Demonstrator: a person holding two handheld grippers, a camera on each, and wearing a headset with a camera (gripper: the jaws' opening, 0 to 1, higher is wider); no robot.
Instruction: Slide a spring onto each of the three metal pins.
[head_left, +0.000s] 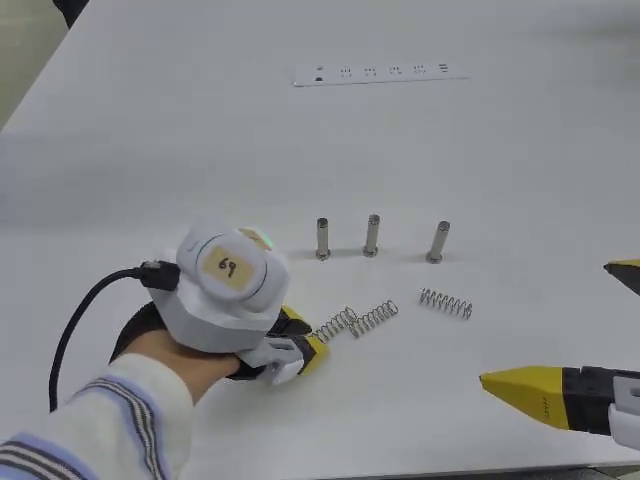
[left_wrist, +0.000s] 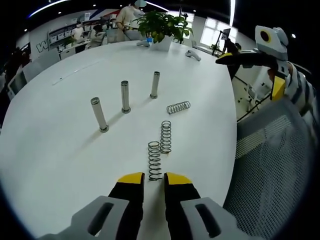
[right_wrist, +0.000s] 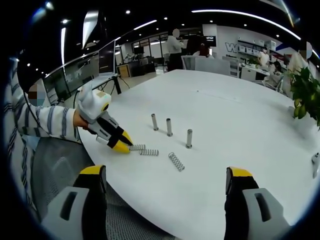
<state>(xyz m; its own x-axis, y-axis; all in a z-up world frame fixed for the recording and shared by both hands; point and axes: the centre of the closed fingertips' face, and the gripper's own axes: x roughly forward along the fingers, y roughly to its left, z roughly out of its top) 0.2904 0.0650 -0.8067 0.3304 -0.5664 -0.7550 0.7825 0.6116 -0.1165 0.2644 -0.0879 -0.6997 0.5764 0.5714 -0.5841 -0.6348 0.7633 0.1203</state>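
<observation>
Three short silver metal pins stand upright in a row on the white table (head_left: 150, 150): left-hand pin (head_left: 322, 239), middle pin (head_left: 372, 236), right-hand pin (head_left: 438, 242). Each is a smooth cylinder with a small flared foot, and all three shafts are bare.

Three silvery coil springs lie flat on the table, on the person's side of the pins. The first spring (left_wrist: 155, 160) and second spring (left_wrist: 165, 136) lie roughly in line, with their ends just beside each other. They sit below the left-hand and middle pins in the head view. The third spring (head_left: 445, 303) lies apart from them, near the right-hand pin's foot.

The left gripper (left_wrist: 154, 176) is low on the table with its yellow-tipped jaws drawn close, only a slim gap between them. The near end of the first spring sits right at that gap. The pads may be pinching the coil, but the view is too tight to say. A striped sleeve (head_left: 110, 420) and a black cable (head_left: 75, 330) trail behind it.

The right gripper (right_wrist: 165, 171) hangs over the near table edge, well apart from the springs. Its jaws are spread wide with nothing between them.

A white power strip (head_left: 380, 73) lies flat on the far side of the table. A potted plant (left_wrist: 162, 22) stands at the table's end in the left gripper view.
</observation>
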